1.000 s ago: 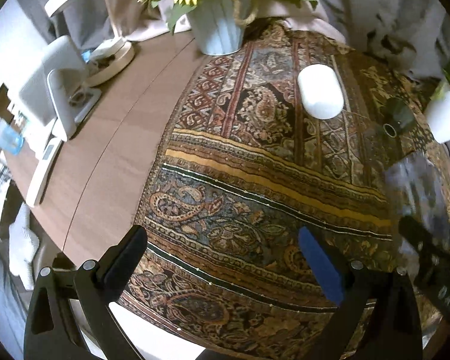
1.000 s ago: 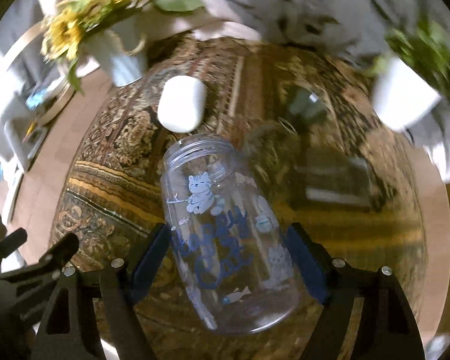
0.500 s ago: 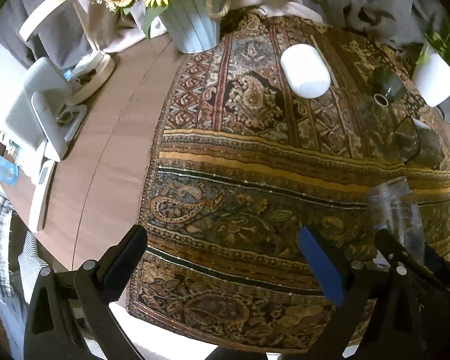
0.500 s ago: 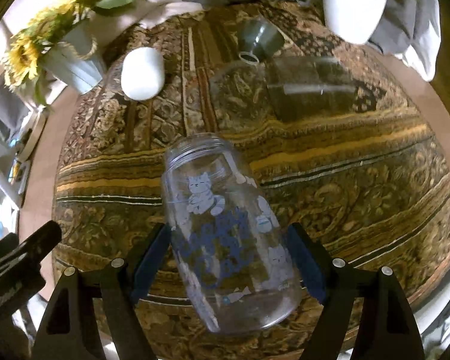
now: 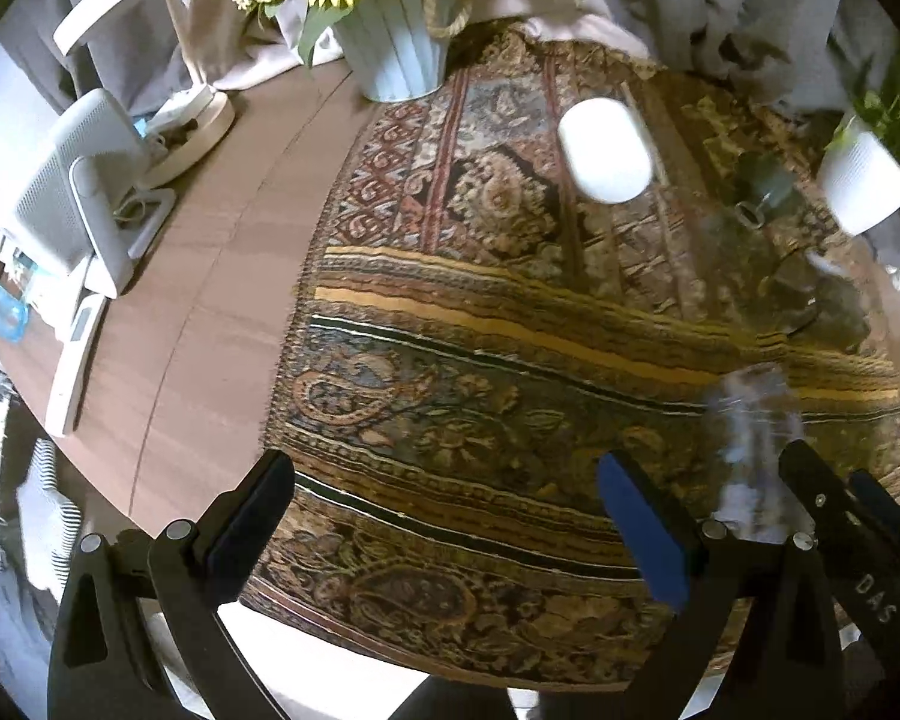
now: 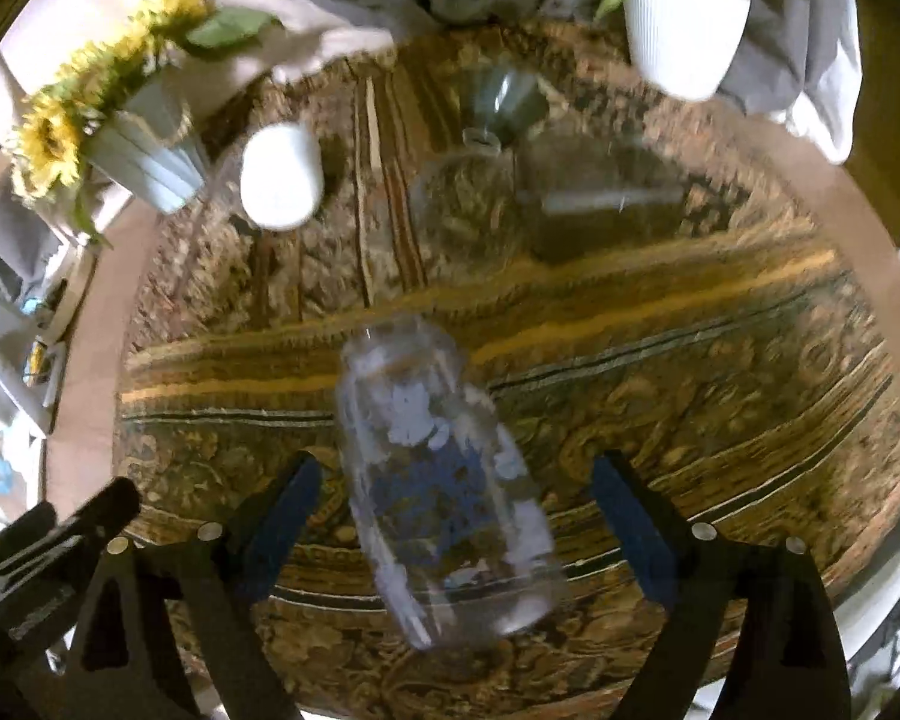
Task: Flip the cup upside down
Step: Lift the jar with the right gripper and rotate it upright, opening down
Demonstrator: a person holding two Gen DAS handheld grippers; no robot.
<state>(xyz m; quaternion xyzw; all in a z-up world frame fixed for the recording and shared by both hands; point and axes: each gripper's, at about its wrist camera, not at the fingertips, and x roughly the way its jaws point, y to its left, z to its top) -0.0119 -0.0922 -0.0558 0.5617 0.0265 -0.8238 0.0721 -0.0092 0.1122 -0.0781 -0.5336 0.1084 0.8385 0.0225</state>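
Observation:
The cup point(image 6: 444, 480) is a clear glass with blue cat prints, its mouth pointing down at the patterned cloth point(image 6: 660, 390). It stands between the pads of my right gripper point(image 6: 450, 516), whose jaws are spread wide with gaps on both sides of the glass. The image is motion-blurred. In the left wrist view the cup point(image 5: 756, 438) shows at the right, beside the right gripper's fingers point(image 5: 828, 504). My left gripper point(image 5: 444, 516) is open and empty above the cloth's near edge.
A white upturned cup point(image 6: 281, 177), a dark green cup point(image 6: 504, 99), clear glassware point(image 6: 600, 198), a white plant pot point(image 6: 684, 30) and a sunflower vase point(image 6: 144, 150) stand at the back. A lamp and a device point(image 5: 84, 198) stand on the bare wood at the left.
The right gripper lowered and tipped the cup mouth down onto the cloth, then its jaws opened away from the glass. The left gripper stayed open and shifted slightly.

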